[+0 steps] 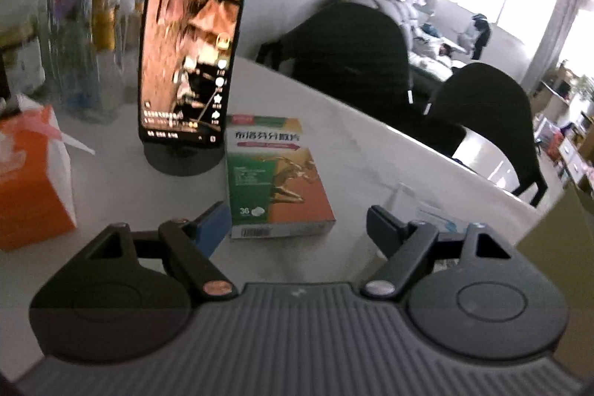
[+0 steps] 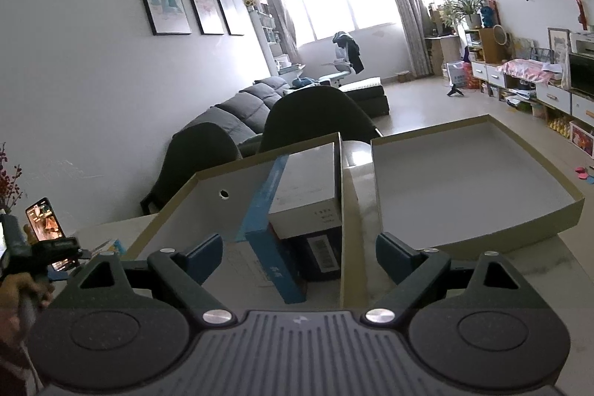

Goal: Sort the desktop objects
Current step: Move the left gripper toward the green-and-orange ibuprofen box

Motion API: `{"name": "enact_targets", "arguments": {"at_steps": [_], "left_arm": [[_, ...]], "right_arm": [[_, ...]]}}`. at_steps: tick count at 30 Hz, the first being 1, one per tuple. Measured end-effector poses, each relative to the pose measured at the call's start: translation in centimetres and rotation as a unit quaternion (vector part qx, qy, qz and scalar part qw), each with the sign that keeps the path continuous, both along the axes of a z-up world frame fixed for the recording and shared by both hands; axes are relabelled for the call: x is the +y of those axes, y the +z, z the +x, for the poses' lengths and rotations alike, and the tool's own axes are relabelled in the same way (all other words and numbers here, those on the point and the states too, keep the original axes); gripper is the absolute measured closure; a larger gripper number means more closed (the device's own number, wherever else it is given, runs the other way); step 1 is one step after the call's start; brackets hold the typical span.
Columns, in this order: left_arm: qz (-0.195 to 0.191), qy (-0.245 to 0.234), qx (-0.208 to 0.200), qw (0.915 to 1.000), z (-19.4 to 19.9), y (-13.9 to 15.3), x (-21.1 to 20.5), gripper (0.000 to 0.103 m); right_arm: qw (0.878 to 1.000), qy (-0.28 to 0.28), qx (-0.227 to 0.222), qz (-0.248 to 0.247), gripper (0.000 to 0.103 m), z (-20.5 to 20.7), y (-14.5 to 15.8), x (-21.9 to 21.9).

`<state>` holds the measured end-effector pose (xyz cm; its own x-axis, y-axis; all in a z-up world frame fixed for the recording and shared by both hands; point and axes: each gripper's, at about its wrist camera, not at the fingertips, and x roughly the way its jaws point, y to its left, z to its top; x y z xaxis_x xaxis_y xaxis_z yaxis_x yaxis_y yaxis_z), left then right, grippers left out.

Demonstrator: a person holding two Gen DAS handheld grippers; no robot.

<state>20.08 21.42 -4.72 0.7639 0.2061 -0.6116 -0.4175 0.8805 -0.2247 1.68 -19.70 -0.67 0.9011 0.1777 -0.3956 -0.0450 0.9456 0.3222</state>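
Now between picks: left hand-held gripper [image 1: 297,221] released, lined up on the tablet box [image 1: 276,177] on the tabletop [image 1: 371,136]; next, straddle it and clench.

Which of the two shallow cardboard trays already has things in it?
The left tray, straight ahead of the right gripper, holds a blue-edged box and a white box. The right tray, set apart across a gap, shows only its bare white floor.
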Motion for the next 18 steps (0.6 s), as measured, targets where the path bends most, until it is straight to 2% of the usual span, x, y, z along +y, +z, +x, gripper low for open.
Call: {"name": "enact_targets", "arguments": {"at_steps": [6, 9, 18], "left_arm": [[0.012, 0.018, 0.021, 0.9996, 2.3, -0.5, 0.5, 0.022], [0.015, 0.026, 0.031, 0.9991, 3.3, -0.9, 0.7, 0.018], [0.028, 0.044, 0.056, 0.9971, 4.9, -2.1, 1.0, 0.015]], "right_arm": [[1.0, -0.006, 0.002, -0.001, 0.011, 0.1, -0.3, -0.4], [1.0, -0.005, 0.004, 0.003, 0.011, 0.3, -0.4, -0.4], [1.0, 0.007, 0.001, 0.006, 0.011, 0.6, -0.3, -0.1]]}}
